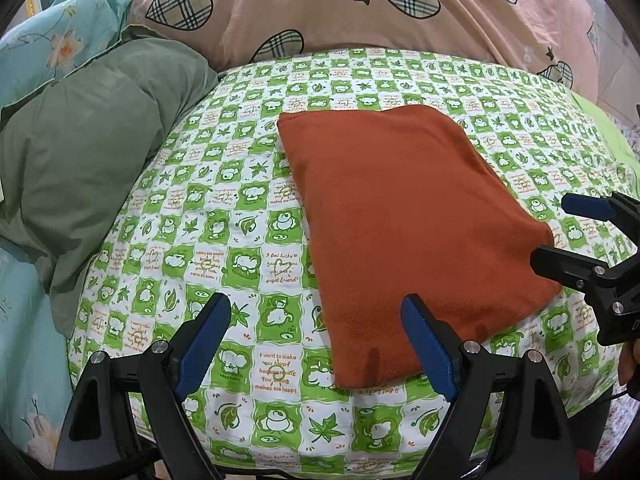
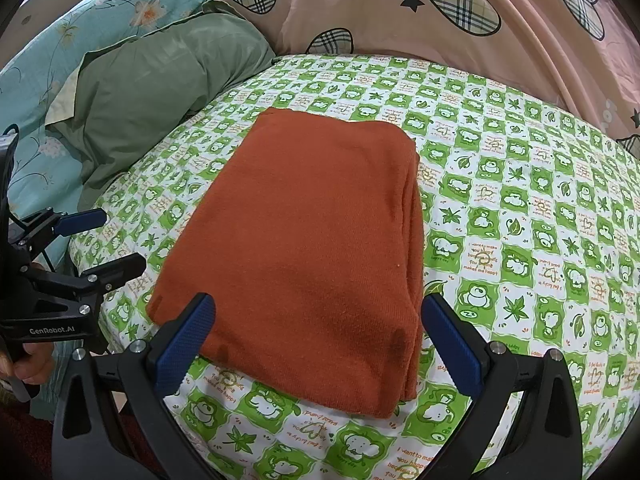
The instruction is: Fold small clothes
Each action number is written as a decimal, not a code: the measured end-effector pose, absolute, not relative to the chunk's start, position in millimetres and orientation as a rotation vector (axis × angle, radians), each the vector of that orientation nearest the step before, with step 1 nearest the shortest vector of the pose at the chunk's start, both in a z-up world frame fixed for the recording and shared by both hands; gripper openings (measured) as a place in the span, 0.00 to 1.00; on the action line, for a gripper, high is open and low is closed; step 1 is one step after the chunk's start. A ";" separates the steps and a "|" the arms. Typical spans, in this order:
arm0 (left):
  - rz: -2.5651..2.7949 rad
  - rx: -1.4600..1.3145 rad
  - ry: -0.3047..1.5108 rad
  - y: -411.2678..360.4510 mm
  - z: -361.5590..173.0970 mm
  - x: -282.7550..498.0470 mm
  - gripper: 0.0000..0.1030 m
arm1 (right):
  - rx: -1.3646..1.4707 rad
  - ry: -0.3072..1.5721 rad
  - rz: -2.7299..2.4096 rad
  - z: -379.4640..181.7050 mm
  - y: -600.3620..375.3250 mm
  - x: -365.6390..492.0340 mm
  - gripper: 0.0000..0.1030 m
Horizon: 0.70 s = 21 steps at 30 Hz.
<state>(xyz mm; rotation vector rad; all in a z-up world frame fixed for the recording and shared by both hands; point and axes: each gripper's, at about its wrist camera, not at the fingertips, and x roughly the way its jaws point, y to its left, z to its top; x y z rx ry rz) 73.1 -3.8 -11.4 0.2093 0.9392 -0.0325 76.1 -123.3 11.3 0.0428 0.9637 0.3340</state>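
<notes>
1. A folded orange garment [image 2: 316,248] is seen lying flat on the frog-print sheet [image 2: 520,240].
2. The right gripper [image 2: 316,344] is held wide, empty, at 6 o'clock.
3. The left gripper [image 1: 316,344] is spread wide at the garment's 7 o'clock; its handles are cut off by the frame.

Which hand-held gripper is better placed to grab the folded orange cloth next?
Probably the right hand-held gripper: open, its fingers flank the folded orange knit cloth's near edge. The left hand-held gripper sits mostly beside it.

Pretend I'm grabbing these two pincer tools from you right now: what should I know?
Left gripper: open, empty, hovering off the garment's near-left corner.
Right gripper: open, empty, poised over its near edge.
Orange garment: lies flat on the green checked sheet, folded into a neat rectangle with layers showing along one side.
Done: folding looks finished.
Left: maybe one more fold, or moving it aside.
</notes>
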 end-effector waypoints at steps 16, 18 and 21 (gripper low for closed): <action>-0.007 0.191 0.913 -0.6 -6.2 94.8 0.85 | 0.069 0.969 0.315 2.5 -132.7 99.3 0.99; -0.006 0.192 0.913 -0.5 -6.5 98.6 0.85 | 0.081 0.970 0.315 1.1 -134.6 102.3 0.99; 0.004 0.196 0.909 -0.4 -7.1 103.9 0.85 | 0.088 0.973 0.313 -1.2 -136.5 106.2 0.99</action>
